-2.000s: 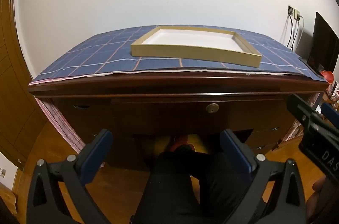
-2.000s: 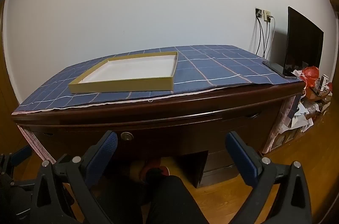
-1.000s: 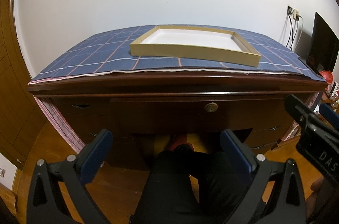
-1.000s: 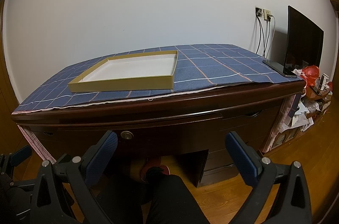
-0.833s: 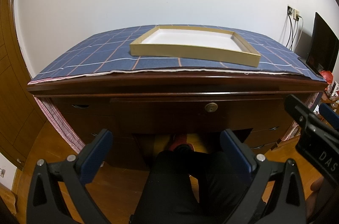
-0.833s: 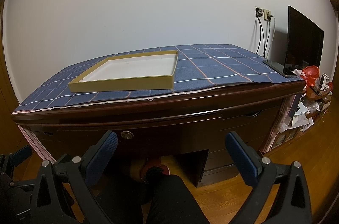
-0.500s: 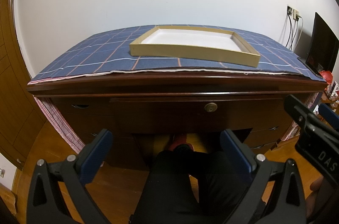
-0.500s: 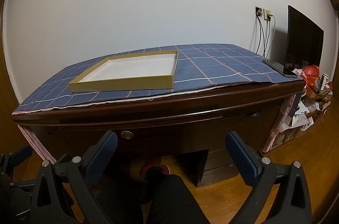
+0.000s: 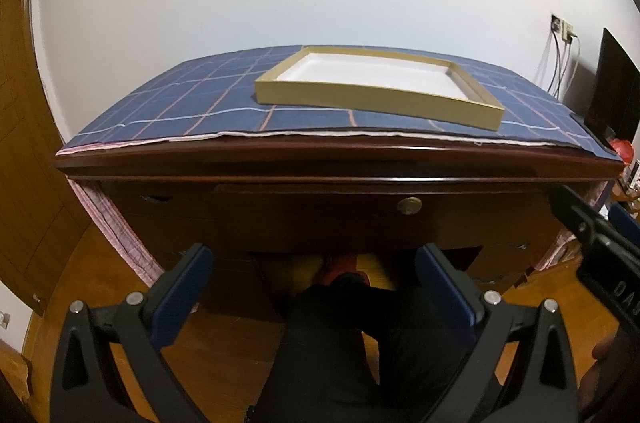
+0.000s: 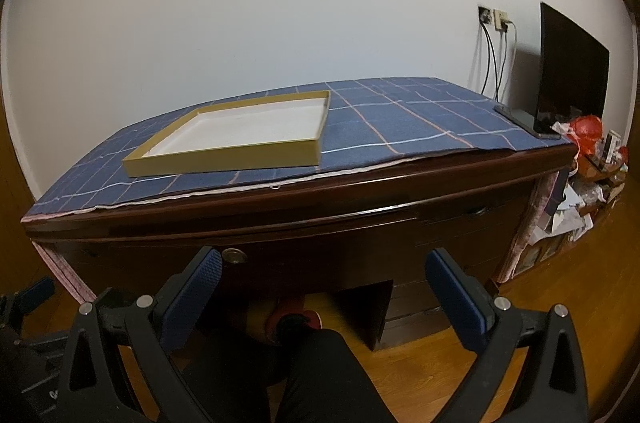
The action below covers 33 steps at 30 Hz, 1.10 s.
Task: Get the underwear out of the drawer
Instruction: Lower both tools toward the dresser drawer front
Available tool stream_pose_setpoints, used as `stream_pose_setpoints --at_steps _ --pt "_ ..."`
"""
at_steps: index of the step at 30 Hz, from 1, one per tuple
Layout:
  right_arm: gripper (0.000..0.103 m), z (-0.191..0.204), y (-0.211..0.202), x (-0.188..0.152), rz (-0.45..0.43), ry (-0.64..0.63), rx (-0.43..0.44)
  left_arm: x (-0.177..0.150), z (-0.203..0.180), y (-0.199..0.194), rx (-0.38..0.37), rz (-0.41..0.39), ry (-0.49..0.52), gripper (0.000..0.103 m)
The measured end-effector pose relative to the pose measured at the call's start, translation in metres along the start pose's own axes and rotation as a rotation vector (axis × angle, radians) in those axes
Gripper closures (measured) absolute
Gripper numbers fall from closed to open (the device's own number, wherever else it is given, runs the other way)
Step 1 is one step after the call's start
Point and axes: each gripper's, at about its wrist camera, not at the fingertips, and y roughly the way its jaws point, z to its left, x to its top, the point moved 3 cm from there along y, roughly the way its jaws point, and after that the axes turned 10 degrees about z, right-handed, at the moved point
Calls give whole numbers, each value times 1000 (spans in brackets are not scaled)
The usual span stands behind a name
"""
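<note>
Left wrist view: desk [image 9: 320,163] with checked cloth [image 9: 192,103], shallow tray [image 9: 376,99] on top, centre drawer [image 9: 340,207] shut, brass knob [image 9: 409,205]. Underwear unseen, presumably inside; soft, light, pinch a fold. Left gripper [image 9: 312,287] and right gripper [image 10: 322,283] spread wide, empty.

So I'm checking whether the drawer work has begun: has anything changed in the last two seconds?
Nothing visibly changed. The left gripper and right gripper stay open and empty in front of the desk, the center drawer is still shut, and the shallow box sits where it was on the blue checked cloth.
</note>
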Motion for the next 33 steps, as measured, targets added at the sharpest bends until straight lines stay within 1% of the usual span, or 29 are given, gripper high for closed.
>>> stream_pose_setpoints --at_steps 2,4,7,10,14,16,17,19,20,21,24,26,28,30,33 --pt "0 -5 3 2 4 11 2 2 3 3 9 -12 -11 0" --pt "0 -10 5 3 7 24 9 3 5 6 0 -18 -27 0" --pt "1 -16 9 4 1 38 25 3 6 12 -1 24 -36 0" --pt "1 -21 16 4 -22 22 57 2 2 18 15 48 -15 0" --pt "1 -36 39 -3 -23 17 120 -1 1 28 20 34 18 0" --pt "1 -45 57 -8 -13 9 144 -1 7 38 20 28 2 0" --pt "1 -48 62 -9 -9 3 149 -1 12 47 5 37 -22 0" --pt "1 -57 78 -10 8 -8 150 -1 18 57 -8 45 -28 0" --pt "1 -62 84 -9 9 -13 148 0 22 65 -13 35 -29 0" --pt "1 -69 91 -8 8 -16 129 0 25 69 -3 30 -29 0" --pt "1 -88 104 -2 -28 -17 86 1 35 81 21 5 -34 0" --pt "1 -100 111 2 -45 -12 114 1 44 87 52 -31 -29 0" --pt "1 -105 118 5 -52 -28 136 0 48 91 66 -43 -27 0" --pt "1 -106 126 7 -44 -50 139 -1 51 99 71 -58 -27 0" --pt "1 -110 144 11 -12 -49 151 -2 55 110 79 -63 -18 0"
